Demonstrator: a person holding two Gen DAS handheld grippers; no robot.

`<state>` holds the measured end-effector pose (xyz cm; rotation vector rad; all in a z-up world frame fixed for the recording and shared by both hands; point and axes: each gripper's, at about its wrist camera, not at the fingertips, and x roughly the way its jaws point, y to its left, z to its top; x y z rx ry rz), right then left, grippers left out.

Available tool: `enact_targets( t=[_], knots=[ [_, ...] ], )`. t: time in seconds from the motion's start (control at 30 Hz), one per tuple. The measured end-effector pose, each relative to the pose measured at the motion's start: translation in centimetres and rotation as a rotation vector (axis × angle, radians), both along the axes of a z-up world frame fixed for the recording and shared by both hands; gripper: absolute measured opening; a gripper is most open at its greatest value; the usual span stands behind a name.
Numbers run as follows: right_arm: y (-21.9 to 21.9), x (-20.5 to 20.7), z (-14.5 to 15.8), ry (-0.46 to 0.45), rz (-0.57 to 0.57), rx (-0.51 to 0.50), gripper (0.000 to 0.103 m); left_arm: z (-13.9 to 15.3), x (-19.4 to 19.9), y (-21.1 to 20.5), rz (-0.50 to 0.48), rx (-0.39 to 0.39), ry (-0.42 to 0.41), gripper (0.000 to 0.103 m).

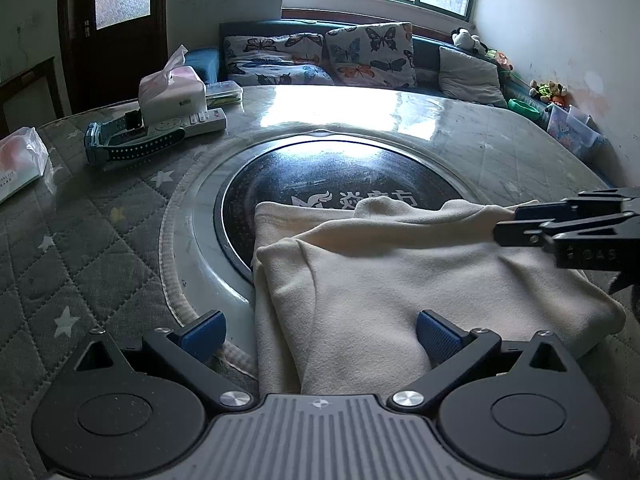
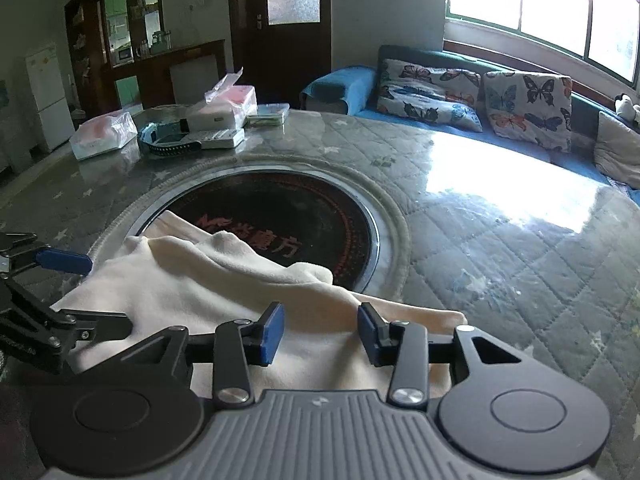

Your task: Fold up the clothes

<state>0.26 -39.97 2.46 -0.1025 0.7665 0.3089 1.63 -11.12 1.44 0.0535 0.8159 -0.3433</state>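
- The cloth [image 1: 400,280], cream and already doubled into a rough block, lies on the table [image 2: 500,240], its far edge over the dark round hob [image 2: 288,216] at the centre.
- The right gripper [image 2: 321,334] hangs over the near right edge, jaws parted with fabric below them and neither pad pressing: let go, probably so the fold can settle.
- The left gripper [image 1: 320,338] is spread wide at the cloth's near left edge, gripping nothing.
- A tissue box [image 1: 172,94], remote [image 1: 192,122] and bag [image 2: 104,134] sit well apart at the far rim, clear of the folding.
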Motion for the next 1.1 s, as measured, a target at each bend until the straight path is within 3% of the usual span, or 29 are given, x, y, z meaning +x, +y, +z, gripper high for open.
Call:
enact_targets(
  t=[0.13, 0.5, 0.93, 1.1],
  knots=[
    [0.2, 0.3, -0.8, 0.012, -0.001, -0.007, 0.044, -0.1, -0.2, 0.0, -0.005, 0.005, -0.01, 0.103],
    [2.1, -2.2, 1.4, -0.04, 0.072, -0.022, 0.054, 0.6, -0.5, 0.6, 0.028, 0.008, -0.018, 0.103],
    [9.0, -6.3, 2.8, -0.079, 0.304, -0.086, 0.058, 1.6, -0.3, 4.3, 0.146, 0.011, -0.032, 0.103],
    [12.2, -7.7, 2.7, -0.099, 0.401, -0.131, 0.058, 2.2, 0.2, 6.4, 0.216, -0.024, -0.022, 0.103]
  ],
)
